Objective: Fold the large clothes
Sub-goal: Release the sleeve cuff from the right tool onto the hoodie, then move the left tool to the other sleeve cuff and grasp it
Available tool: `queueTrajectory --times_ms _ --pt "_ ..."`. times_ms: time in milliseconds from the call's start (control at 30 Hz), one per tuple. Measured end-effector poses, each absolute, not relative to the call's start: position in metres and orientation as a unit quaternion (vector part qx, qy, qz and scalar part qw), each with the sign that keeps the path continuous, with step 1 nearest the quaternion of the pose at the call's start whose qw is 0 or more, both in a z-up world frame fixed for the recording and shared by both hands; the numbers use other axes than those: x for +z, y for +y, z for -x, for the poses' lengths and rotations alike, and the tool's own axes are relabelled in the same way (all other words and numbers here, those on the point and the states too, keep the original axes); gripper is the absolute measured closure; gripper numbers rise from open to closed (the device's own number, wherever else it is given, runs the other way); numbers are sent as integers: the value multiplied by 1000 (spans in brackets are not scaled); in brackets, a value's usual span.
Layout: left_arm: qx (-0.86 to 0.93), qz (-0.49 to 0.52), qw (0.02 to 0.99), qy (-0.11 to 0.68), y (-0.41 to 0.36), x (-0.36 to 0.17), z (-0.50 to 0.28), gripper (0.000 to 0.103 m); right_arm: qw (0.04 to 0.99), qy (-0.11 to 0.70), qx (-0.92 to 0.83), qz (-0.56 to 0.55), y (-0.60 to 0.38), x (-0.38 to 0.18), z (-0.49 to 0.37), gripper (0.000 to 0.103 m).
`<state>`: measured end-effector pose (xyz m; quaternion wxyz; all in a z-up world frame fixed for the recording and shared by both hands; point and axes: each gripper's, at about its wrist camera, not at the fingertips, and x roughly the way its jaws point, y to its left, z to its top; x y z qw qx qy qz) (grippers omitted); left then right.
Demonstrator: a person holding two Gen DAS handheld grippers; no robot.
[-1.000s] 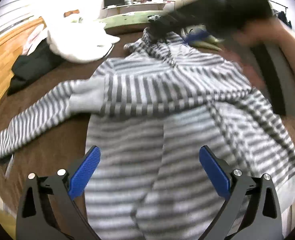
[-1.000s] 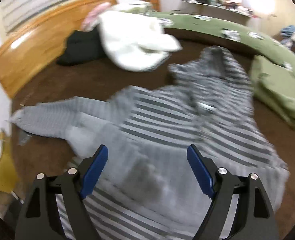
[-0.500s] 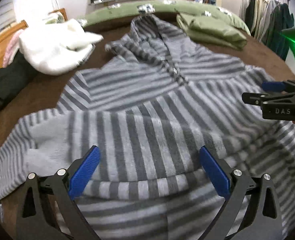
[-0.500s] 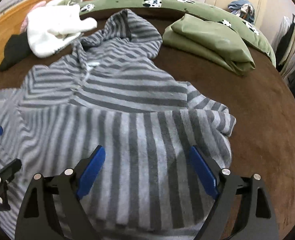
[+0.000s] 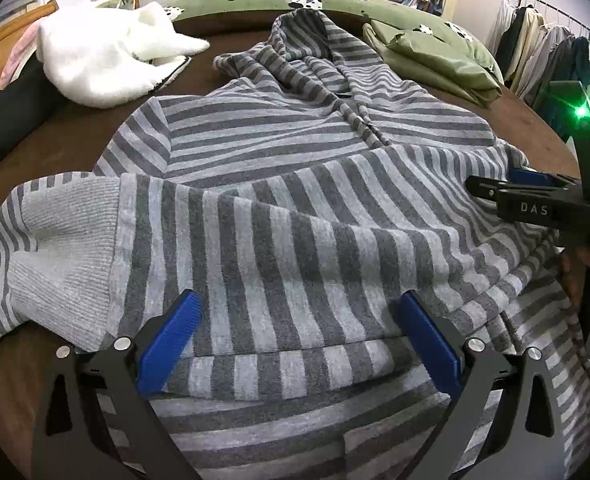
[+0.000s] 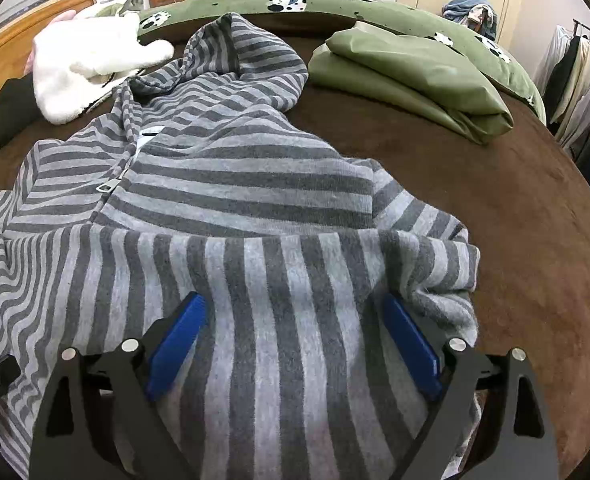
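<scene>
A grey striped zip hoodie (image 5: 295,152) lies on the brown bed cover, hood toward the far side. A sleeve (image 5: 275,248) is folded across its body, its ribbed cuff (image 5: 67,240) at the left. My left gripper (image 5: 297,332) is open just above the folded sleeve, holding nothing. My right gripper (image 6: 293,328) is open over the sleeve near the hoodie's right shoulder (image 6: 435,264); it also shows at the right edge of the left wrist view (image 5: 535,196). The hoodie's lower part is hidden under the grippers.
A white fluffy garment (image 5: 107,52) and a black one (image 5: 3,116) lie at the far left. A folded green garment (image 6: 411,76) lies at the far right. A green duvet (image 6: 295,0) runs along the back. Clothes hang on a rack (image 5: 543,48) at the right.
One second ago the right gripper swept the sleeve across the hoodie. Both grippers then pulled back and settled low over the folded sleeve. In the last half second they barely moved.
</scene>
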<state>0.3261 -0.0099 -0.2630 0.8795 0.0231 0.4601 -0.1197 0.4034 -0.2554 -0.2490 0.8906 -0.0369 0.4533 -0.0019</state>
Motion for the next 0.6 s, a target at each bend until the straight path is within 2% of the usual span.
queueTrajectory --times_ms 400,600 --pt "-113 -33 888 445 -10 -246 -326 6 896 440 11 59 -239 -238 -392 6" --pt "-84 -4 908 410 40 -200 -313 6 904 422 25 65 -218 -215 -377 6"
